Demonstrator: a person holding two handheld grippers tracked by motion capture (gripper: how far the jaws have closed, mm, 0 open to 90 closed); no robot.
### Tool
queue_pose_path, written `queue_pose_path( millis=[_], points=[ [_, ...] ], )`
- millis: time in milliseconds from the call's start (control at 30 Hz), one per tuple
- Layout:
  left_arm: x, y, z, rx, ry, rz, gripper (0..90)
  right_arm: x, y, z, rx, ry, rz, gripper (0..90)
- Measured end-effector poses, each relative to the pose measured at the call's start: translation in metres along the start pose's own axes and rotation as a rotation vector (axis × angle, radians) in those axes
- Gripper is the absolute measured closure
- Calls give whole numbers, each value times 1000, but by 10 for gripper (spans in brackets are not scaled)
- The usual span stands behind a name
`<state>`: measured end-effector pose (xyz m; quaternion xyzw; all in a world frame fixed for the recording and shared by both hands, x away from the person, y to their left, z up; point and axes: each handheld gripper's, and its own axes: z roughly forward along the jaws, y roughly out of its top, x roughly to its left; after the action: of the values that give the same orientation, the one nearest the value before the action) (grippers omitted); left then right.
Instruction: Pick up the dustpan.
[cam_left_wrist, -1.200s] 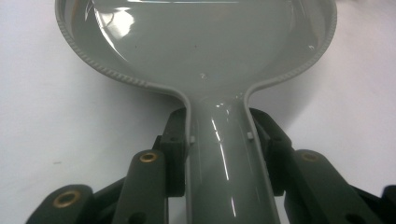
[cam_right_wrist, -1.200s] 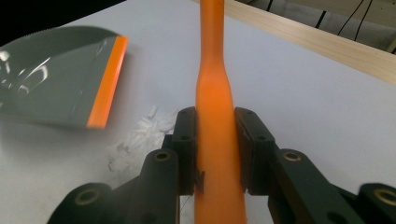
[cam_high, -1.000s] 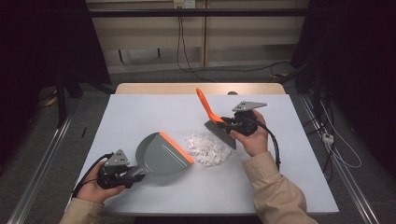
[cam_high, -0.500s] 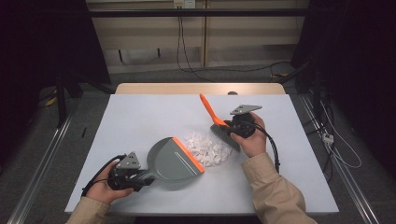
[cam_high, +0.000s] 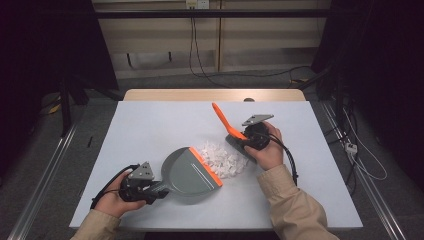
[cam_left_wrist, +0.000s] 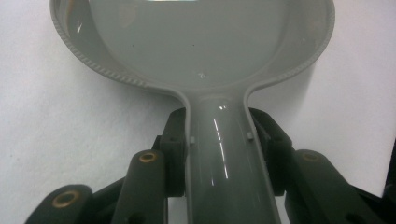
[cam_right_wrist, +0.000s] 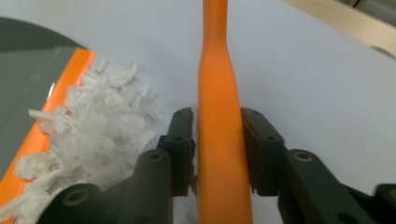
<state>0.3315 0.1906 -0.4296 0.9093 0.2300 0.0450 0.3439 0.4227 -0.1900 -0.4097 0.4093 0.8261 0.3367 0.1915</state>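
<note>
Scraps of white paper (cam_high: 223, 159) lie mid-table, touching the dustpan (cam_high: 192, 172) lip: featherlight, I expect scatter. Left gripper (cam_left_wrist: 219, 140) is clamped on the stiff, glossy pan handle; right gripper (cam_right_wrist: 217, 149) is clamped on the brush (cam_high: 227, 125) handle, a good hold. Pale matte table (cam_high: 150, 125), dark room beyond.

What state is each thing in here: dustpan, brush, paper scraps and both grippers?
Dustpan: flat on the table, orange lip against the scraps.
Brush: tilted, behind the pile.
Paper scraps: heaped on the table.
Left gripper: shut on the dustpan's handle.
Right gripper: shut on the brush's handle.
</note>
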Motion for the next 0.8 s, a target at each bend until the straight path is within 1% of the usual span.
queue_pose_path(
  millis=[33,67,133,167,200,233,267,300,467,533,600,667,700,733,767,800],
  points=[
    [1,0,1,-2,-15,4,622,0,-1,1,13,-15,1,706],
    [1,1,1,-3,-17,0,622,0,-2,2,7,-8,23,709],
    [1,2,2,2,-18,5,622,0,-3,0,23,3,56,712],
    [1,3,3,-3,-20,1,622,2,-4,-1,27,5,73,712],
    [0,4,3,5,-4,-3,622,4,-6,-1,14,16,102,713],
    [1,4,3,2,-20,-1,622,7,-7,-1,-4,7,120,713],
    [1,5,4,1,-21,-3,622,9,-8,-1,-10,-2,130,712],
    [1,5,4,1,-21,-8,623,12,-9,-1,-16,-1,140,712],
    [0,10,8,3,-24,-16,622,23,-10,0,-37,-38,147,711],
    [-1,11,9,5,-23,-17,621,28,-10,1,-46,-48,158,711],
    [0,13,10,12,-31,-13,622,31,-10,2,-50,-58,153,711],
    [0,14,11,11,-33,-15,622,34,-9,3,-57,-48,162,710],
    [0,15,12,9,-33,-16,621,36,-9,3,-56,-61,154,711],
    [-1,15,13,10,-34,-19,621,37,-8,4,-57,-65,152,711],
    [-1,16,13,14,-34,-15,621,37,-8,4,-61,-54,159,710],
    [-1,16,14,10,-35,-20,621,37,-8,5,-63,-57,161,711]
  ],
)
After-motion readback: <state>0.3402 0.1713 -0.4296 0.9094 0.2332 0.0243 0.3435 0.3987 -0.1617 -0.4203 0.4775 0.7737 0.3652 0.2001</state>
